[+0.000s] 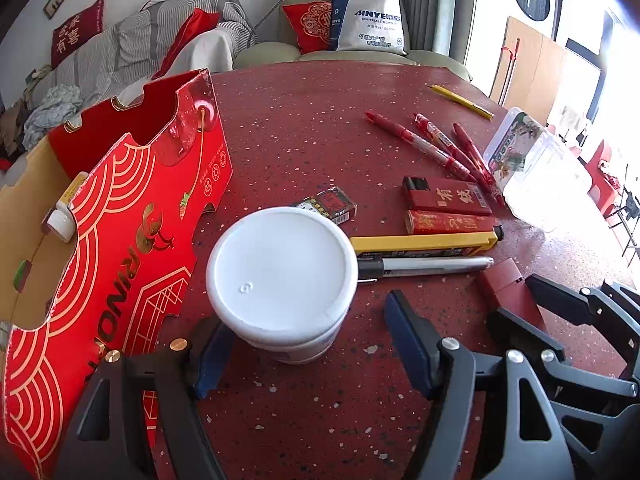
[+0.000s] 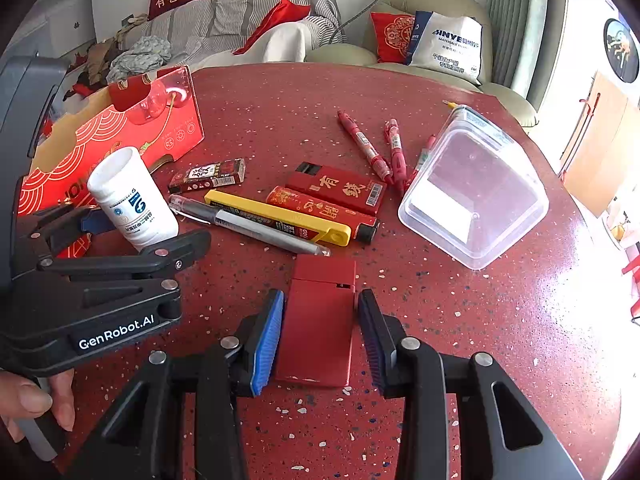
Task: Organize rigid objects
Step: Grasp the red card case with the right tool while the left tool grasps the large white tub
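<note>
A white pill bottle point(image 1: 280, 276) stands upright on the red speckled table point(image 1: 320, 128), between the fingers of my left gripper point(image 1: 308, 312). That gripper is open, with a strip of table showing between the bottle and its right pad. In the right wrist view the same bottle point(image 2: 132, 200) sits inside the left gripper point(image 2: 148, 226). A flat red box point(image 2: 320, 320) lies on the table. My right gripper point(image 2: 320, 296) is shut on it, pads against its long sides. The red box point(image 1: 508, 284) also shows at the lower right of the left wrist view.
An open red gift box point(image 1: 120, 220) with a small white-capped bottle point(image 1: 64, 220) inside stands on the left. Red pens point(image 2: 368, 152), a yellow cutter point(image 2: 280, 216), a silver pen point(image 2: 256, 228) and red packs point(image 2: 340, 188) lie mid-table. A clear tub point(image 2: 472, 188) sits on the right. A hand point(image 2: 40, 404) holds the left gripper.
</note>
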The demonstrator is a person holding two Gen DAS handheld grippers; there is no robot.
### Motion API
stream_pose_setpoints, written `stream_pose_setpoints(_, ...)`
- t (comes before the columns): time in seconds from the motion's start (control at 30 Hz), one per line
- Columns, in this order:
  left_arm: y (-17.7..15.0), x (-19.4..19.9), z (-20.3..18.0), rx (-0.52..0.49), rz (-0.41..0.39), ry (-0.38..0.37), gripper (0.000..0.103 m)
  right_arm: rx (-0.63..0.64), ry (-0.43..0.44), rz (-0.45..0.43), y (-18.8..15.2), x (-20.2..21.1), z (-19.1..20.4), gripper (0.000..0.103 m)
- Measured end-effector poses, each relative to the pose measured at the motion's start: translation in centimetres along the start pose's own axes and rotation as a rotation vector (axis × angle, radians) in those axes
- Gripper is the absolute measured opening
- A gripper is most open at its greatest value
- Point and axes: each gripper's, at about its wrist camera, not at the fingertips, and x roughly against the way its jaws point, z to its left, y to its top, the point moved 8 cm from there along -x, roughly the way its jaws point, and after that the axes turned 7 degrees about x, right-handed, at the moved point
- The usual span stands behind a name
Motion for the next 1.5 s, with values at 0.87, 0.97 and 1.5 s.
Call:
stream_pose_setpoints(0.87,0.07,-0.21,-0.32,-0.005,0.003,0.0,0.08,0.005,-0.006,0.0,-0.14,-0.06,-0.61,0.039)
stream_pose_setpoints(0.97,0.06,-0.22,-0.32,-0.005,0.004,0.0,0.08,0.005,-0.005,0.0,-0.15,-0.06,-0.62,0.039)
stream_pose_setpoints(1.5,0.04,-0.29,-0.29,-0.005,0.002,-0.001,0.08,0.004,-0.005,-0.001,-0.17,-0.08,-0.6,0.039)
